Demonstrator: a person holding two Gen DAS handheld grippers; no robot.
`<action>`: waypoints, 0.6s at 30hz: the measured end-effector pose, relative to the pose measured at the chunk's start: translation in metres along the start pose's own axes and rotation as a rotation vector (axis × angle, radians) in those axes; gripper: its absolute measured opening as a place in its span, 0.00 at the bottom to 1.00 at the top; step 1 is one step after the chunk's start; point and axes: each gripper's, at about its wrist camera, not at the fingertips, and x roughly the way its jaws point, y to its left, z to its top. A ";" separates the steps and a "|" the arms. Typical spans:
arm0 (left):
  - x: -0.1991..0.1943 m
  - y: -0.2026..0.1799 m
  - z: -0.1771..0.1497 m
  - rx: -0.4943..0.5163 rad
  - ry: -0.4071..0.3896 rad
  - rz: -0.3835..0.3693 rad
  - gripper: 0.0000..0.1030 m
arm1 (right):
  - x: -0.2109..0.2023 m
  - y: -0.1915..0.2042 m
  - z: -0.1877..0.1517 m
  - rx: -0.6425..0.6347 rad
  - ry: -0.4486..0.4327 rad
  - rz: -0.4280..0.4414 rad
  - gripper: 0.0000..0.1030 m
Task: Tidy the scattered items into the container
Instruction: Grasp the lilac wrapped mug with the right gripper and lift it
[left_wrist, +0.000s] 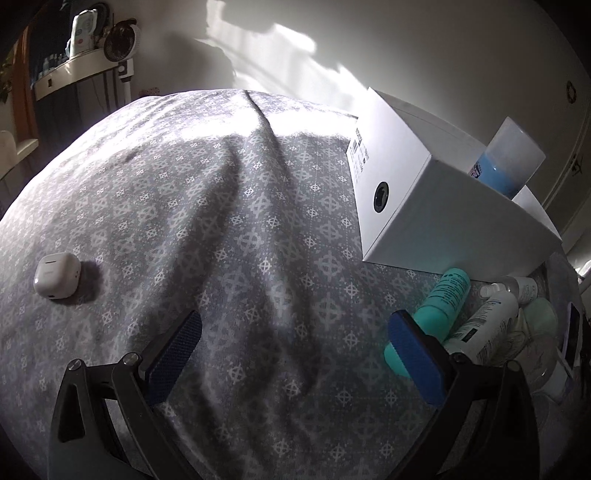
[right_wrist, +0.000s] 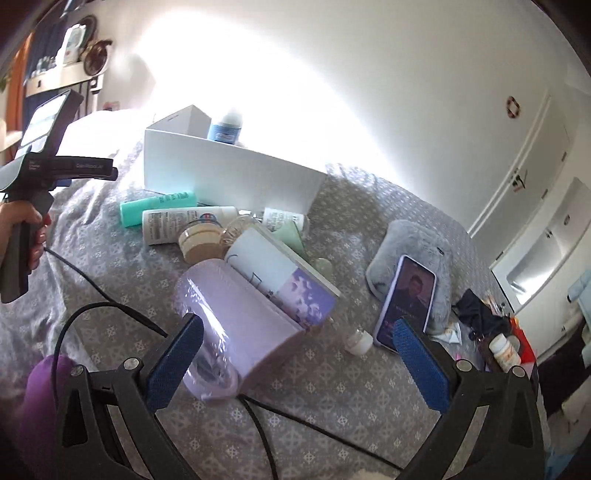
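Observation:
A white box (left_wrist: 436, 206) stands on the patterned bedspread, with a blue-and-clear bottle (left_wrist: 509, 158) inside it; the box also shows in the right wrist view (right_wrist: 221, 177). A teal bottle (left_wrist: 439, 302), a white bottle (left_wrist: 484, 321) and other toiletries lie beside the box. A white earbud case (left_wrist: 57, 275) lies far left. My left gripper (left_wrist: 295, 343) is open and empty above the bedspread. My right gripper (right_wrist: 299, 347) is open, over a purple plastic-wrapped pack (right_wrist: 236, 328). A teal bottle (right_wrist: 159, 210), a white bottle (right_wrist: 184, 221) and a beige jar (right_wrist: 201, 243) lie behind the pack.
A phone (right_wrist: 406, 299) leans on a grey fluffy pouch (right_wrist: 413, 254) at right. A small white cap (right_wrist: 358, 341) lies near it. Black cables (right_wrist: 110, 299) cross the bedspread. The left hand's gripper body (right_wrist: 33, 184) shows at left. Clutter with a pill bottle (right_wrist: 504, 350) sits at the bed's right edge.

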 end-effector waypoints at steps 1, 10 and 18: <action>0.003 0.002 -0.004 0.001 0.016 -0.002 0.99 | 0.006 0.003 0.009 -0.036 0.010 0.029 1.00; 0.011 -0.020 -0.038 0.219 0.020 0.088 0.99 | 0.111 0.041 0.049 -0.352 0.448 0.224 1.00; 0.009 -0.018 -0.040 0.215 0.013 0.079 1.00 | 0.149 0.059 0.032 -0.377 0.528 0.212 1.00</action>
